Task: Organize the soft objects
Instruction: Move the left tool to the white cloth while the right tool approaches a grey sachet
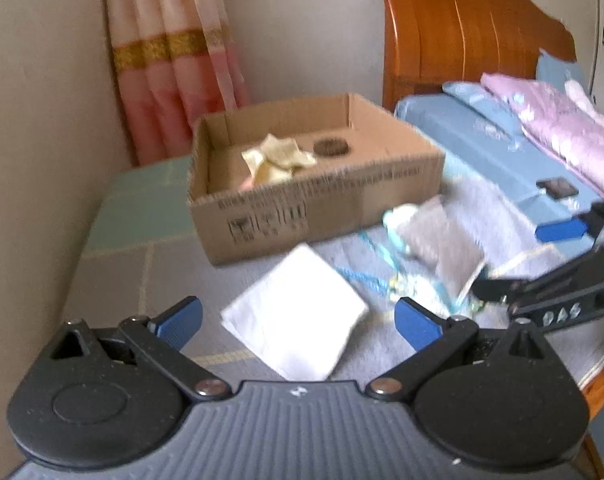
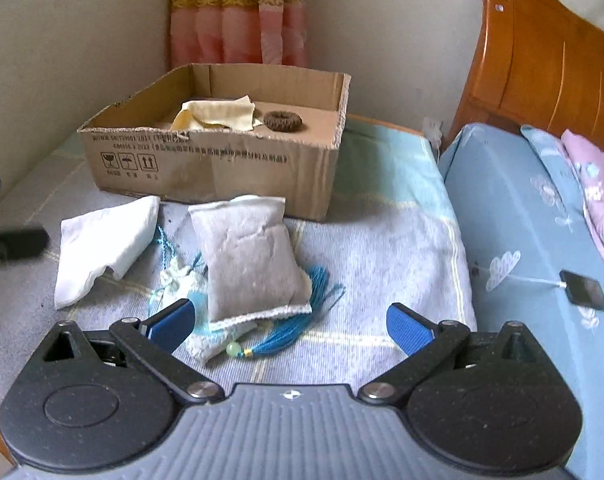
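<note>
An open cardboard box (image 2: 205,160) (image 1: 322,208) holds a cream cloth (image 2: 217,116) (image 1: 277,156) and a brown hair scrunchie (image 2: 282,120) (image 1: 330,147). In front of it lie a folded white cloth (image 2: 101,244) (image 1: 297,316), a grey pouch (image 2: 249,256) (image 1: 442,240) and a pale sachet with a blue tassel (image 2: 285,336). My left gripper (image 1: 297,320) is open just above the white cloth. My right gripper (image 2: 289,324) is open, with the grey pouch's near end between its fingers. The right gripper also shows at the right edge of the left wrist view (image 1: 558,264).
Everything rests on a grey and green checked mat (image 2: 382,248). A blue bedspread (image 2: 522,220), a pink quilt (image 2: 598,184) and a wooden headboard (image 2: 542,64) lie to the right. A dark phone (image 2: 584,290) lies on the bedspread. A wall and a pink curtain (image 2: 237,12) stand behind the box.
</note>
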